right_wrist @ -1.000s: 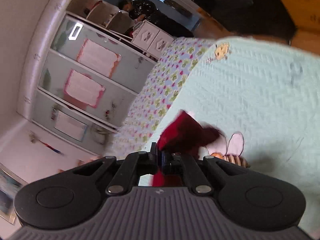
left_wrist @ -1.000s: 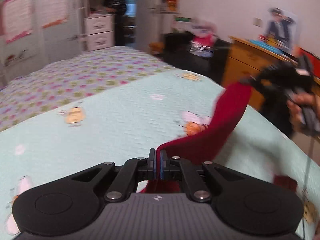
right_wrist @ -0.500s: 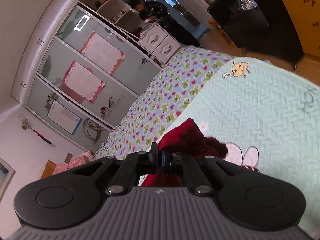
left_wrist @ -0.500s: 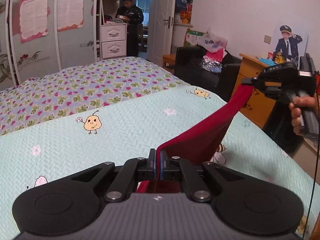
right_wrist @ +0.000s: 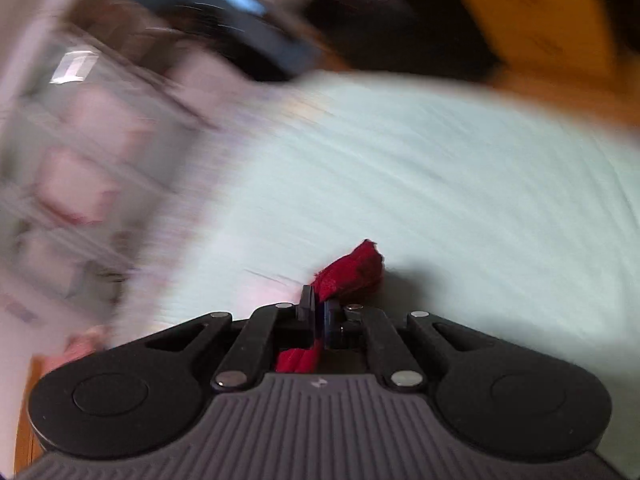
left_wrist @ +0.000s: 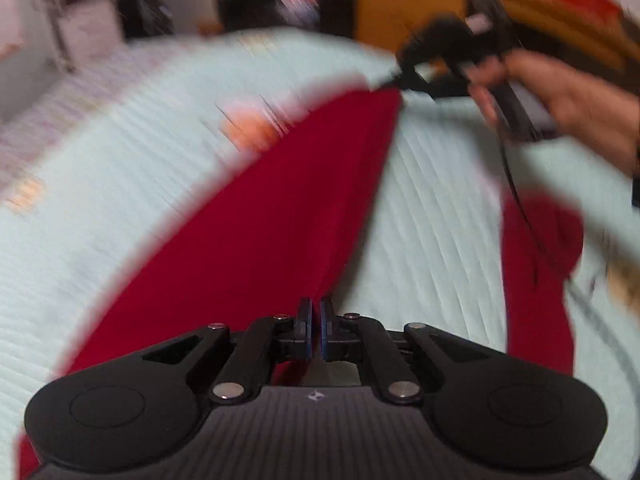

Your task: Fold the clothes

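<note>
Red cloth [left_wrist: 280, 208] stretched taut over the pale green bedspread [left_wrist: 120, 184] between our two grippers. Our left gripper [left_wrist: 316, 320] was clamped on one edge, our right gripper [right_wrist: 318, 312] pinched tight on a bunched corner. Blur hid the far room from us. Open bedspread lay on both sides.

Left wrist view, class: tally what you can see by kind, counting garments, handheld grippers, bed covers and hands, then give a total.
Red cloth garment: 1
Black two-finger grippers: 2, the left gripper and the right gripper
Pale green quilted bed cover: 1
Person's hand on the right gripper: 1
Total: 5
</note>
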